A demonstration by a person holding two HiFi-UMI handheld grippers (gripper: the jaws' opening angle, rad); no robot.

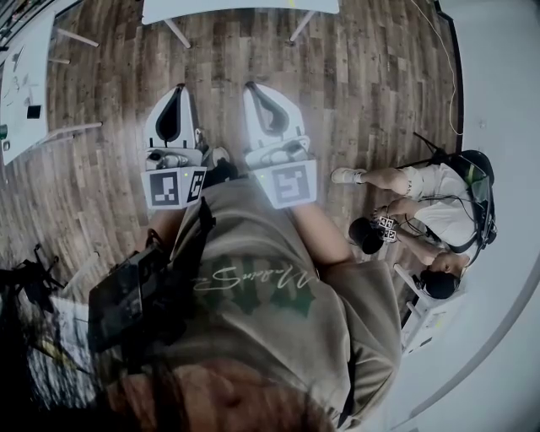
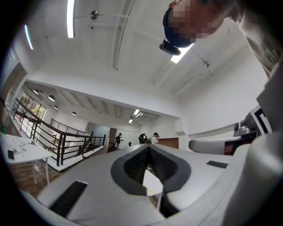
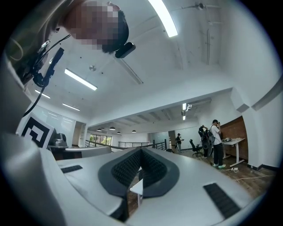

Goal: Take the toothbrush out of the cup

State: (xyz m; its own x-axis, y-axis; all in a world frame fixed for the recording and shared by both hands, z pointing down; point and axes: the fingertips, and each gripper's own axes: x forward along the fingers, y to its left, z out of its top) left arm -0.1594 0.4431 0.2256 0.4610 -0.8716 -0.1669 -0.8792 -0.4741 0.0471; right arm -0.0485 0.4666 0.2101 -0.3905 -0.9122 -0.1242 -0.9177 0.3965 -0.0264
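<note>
Hard to say where this stands, tbh: no cup or toothbrush anywhere in sight, just wooden floor (image 1: 371, 76) and a white bench (image 1: 240, 7) further ahead. The left gripper (image 1: 180, 88) and right gripper (image 1: 251, 85) are both clenched on nothing, held side by side near the person's chest. My guess is it's either not started or already done.

We see the right gripper (image 3: 141, 151), its jaws closed together, and far behind it people (image 3: 216, 142) standing at a desk (image 3: 234, 141).
</note>
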